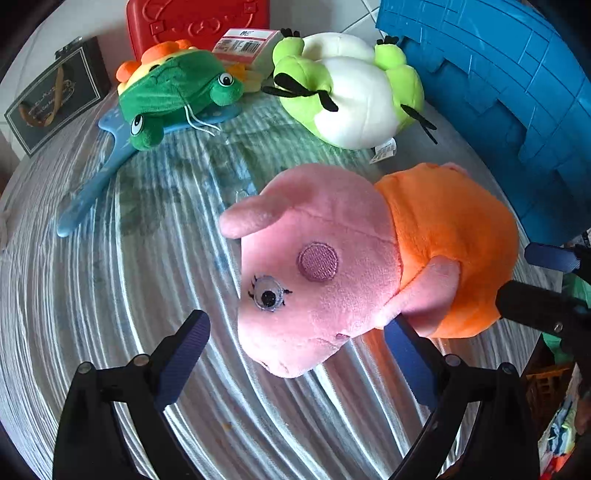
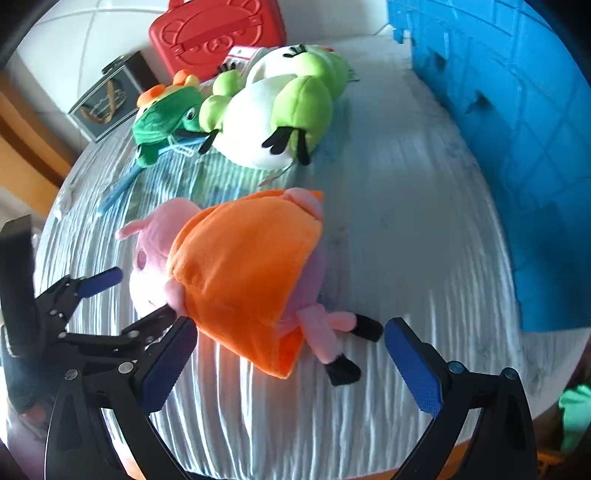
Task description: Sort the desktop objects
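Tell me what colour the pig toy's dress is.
Orange. The pig toy's dress shows best in the right wrist view.

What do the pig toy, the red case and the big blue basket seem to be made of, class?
Pig toy: soft plush, fuzzy nap, stitched eye. Red case: probably hard plastic, smooth with moulded relief. Blue basket: likely rigid plastic, matte, with moulded ridges and cut-outs.

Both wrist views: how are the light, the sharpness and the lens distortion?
Left wrist view: strong fisheye bending, dark corners, daylight, pink pig plush sharp with its stitched eye clear. Right wrist view: same bending, bright glare on the striped cloth, blue basket slightly soft, pig's orange dress sharp.
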The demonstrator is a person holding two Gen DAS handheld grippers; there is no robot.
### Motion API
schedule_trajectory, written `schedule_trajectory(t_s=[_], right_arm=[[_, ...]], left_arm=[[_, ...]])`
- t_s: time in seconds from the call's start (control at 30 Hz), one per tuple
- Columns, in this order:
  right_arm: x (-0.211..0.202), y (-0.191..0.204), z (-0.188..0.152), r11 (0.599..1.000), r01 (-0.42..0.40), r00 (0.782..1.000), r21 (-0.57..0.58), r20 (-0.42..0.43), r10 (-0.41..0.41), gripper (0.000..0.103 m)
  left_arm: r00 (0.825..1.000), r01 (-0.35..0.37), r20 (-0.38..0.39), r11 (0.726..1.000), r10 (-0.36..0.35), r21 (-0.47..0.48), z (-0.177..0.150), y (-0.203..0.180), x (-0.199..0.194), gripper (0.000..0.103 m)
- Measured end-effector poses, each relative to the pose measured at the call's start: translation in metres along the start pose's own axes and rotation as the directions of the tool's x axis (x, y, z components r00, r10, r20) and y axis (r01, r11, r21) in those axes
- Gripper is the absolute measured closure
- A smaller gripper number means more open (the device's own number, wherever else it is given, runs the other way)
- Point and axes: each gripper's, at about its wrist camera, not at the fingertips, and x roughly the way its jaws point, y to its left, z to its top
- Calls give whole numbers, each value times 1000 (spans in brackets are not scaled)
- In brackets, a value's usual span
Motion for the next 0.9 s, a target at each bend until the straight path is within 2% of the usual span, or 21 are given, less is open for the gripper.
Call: schedule_trajectory(t_s=[0.07, 0.23, 0.33, 0.47, 0.53, 0.63, 0.67, 0.77, 0.8, 0.9], right_arm=[[8, 1, 2, 1000, -18, 1000, -17, -12, 17, 0], [27, 1, 6, 998, -65, 997, -8, -47, 65, 0], [29, 1, 5, 998, -70, 996, 5, -53, 70, 0], [33, 3, 2, 997, -67, 996, 26, -60, 69, 0], [40, 3, 3, 998, -46, 997, 39, -65, 48, 0], [45, 1, 3, 993, -65, 996, 98, -49, 70, 0], [44, 3, 3, 993, -64, 997, 97, -37, 68, 0], [49, 11, 3, 997, -42, 999, 63, -21, 43, 1], [50, 14, 3, 998, -36, 999, 59, -15, 37, 12], [44, 24, 0, 999, -4, 1000, 48, 4, 4, 23]], left_arm=[[1000, -27, 9, 1000, 27, -7, 0, -2, 2, 0], [999, -51, -12, 997, 52, 59, 1, -12, 1, 0], [998, -62, 1, 993, 62, 98, -4, -7, -6, 0], [998, -54, -31, 995, 57, 88, -3, 3, 8, 0], [998, -54, -22, 993, 57, 102, 1, 2, 17, 0], [999, -38, 6, 989, 37, 142, 4, -3, 22, 0], [1000, -27, 14, 987, 25, 156, 4, -5, 24, 3], [1000, 30, -12, 984, -28, 175, 5, -11, 29, 35], [1000, 21, -1, 984, -21, 179, 5, -12, 27, 36], [999, 30, 16, 981, -33, 189, 5, -10, 17, 40]])
